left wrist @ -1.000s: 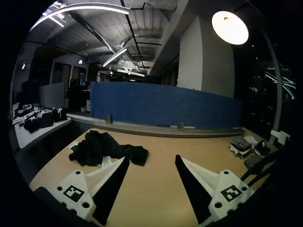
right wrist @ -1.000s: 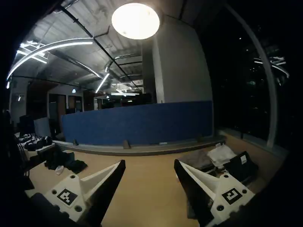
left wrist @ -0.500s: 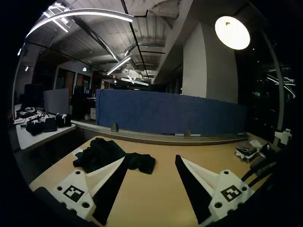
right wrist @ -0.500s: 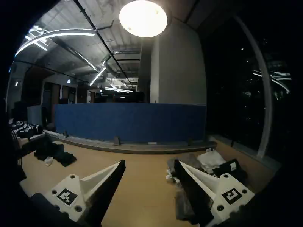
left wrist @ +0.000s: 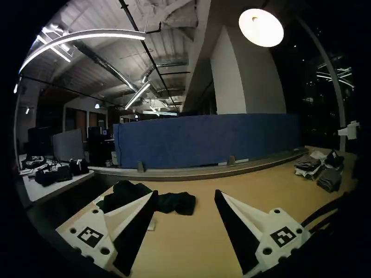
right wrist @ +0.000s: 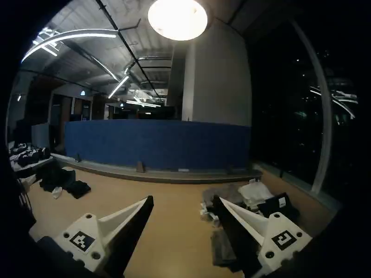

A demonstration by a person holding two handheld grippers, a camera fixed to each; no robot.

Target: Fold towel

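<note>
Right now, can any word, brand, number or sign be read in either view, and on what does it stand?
No readable words or numbers.
Left gripper: black-and-white square markers on both fingers, patterns and not text.
Right gripper: markers of the same kind.
White tag on a black folded item: too small to read.

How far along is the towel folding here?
Done: a stack of cloths beside the right gripper looks already folded. In hand: nothing; the left gripper and right gripper are open and empty. Left: the dark towel lies crumpled on the table, not yet spread or folded.
</note>
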